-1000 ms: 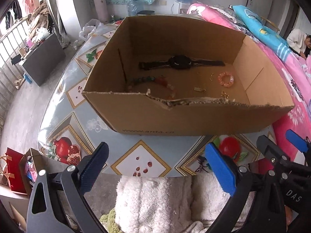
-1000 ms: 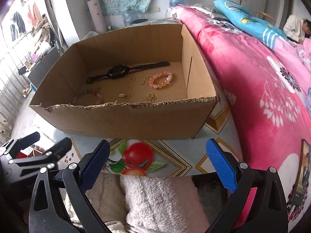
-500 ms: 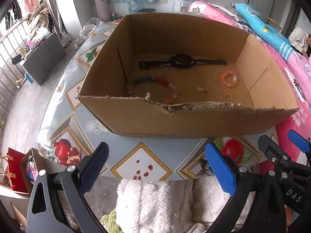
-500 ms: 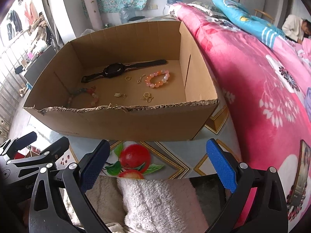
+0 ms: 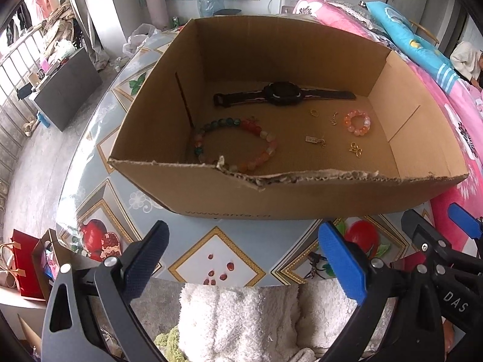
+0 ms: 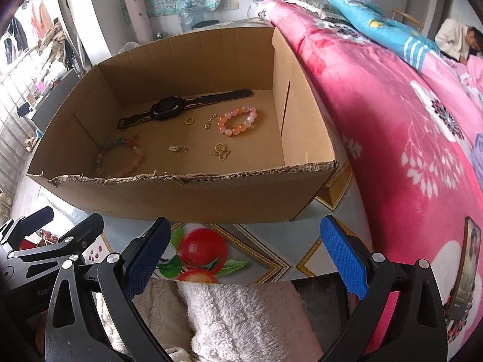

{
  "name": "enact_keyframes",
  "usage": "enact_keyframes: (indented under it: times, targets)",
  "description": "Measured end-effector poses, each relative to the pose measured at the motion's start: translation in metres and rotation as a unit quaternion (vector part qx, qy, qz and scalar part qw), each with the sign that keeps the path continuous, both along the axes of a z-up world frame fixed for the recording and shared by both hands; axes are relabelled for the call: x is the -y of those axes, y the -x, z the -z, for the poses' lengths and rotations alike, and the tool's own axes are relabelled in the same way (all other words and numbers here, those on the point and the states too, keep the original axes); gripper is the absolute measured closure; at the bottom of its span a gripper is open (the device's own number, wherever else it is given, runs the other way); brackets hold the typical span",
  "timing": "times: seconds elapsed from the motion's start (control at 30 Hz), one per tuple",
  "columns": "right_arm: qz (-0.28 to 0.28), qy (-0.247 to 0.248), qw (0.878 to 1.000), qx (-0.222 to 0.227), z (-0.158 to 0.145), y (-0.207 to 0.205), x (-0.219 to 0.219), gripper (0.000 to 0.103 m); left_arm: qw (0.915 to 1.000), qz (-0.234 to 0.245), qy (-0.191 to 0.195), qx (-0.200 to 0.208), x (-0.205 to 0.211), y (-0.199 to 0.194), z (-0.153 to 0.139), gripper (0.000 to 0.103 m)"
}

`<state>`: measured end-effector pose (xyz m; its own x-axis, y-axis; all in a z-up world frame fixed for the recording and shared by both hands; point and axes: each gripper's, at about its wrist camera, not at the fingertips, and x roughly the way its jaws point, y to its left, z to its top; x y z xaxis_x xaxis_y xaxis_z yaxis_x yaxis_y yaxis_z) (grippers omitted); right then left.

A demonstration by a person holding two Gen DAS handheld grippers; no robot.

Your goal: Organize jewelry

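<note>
While both the left gripper (image 5: 246,259) and right gripper (image 6: 246,253) are hanging spread and empty, a multicoloured bead bracelet (image 5: 234,143) is lying curled inside the cardboard box (image 5: 302,193).

Soft daylight, bright, pouring in from window side at left. Cardboard box (image 5: 302,193) interior evenly lit, faint shadow along left inner wall. Mild sheen on glossy worktop (image 5: 99,138). Heavy fisheye bending at edges, black vignette corners. Centre sharp; far background slightly washed out.
</note>
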<state>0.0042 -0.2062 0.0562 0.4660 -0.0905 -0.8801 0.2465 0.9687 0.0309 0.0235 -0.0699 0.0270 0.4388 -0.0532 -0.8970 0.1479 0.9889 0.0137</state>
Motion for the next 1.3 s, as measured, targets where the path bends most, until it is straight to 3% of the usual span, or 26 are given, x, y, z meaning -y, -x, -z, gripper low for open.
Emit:
enact_keyframes:
  times: [1.3]
  targets:
    - [0.002,-0.001,1.000,-0.014,0.0036,-0.0043,0.0005,0.008,0.9998,-0.004,0.000,-0.020,-0.0023,-0.0087,0.0066,0.006]
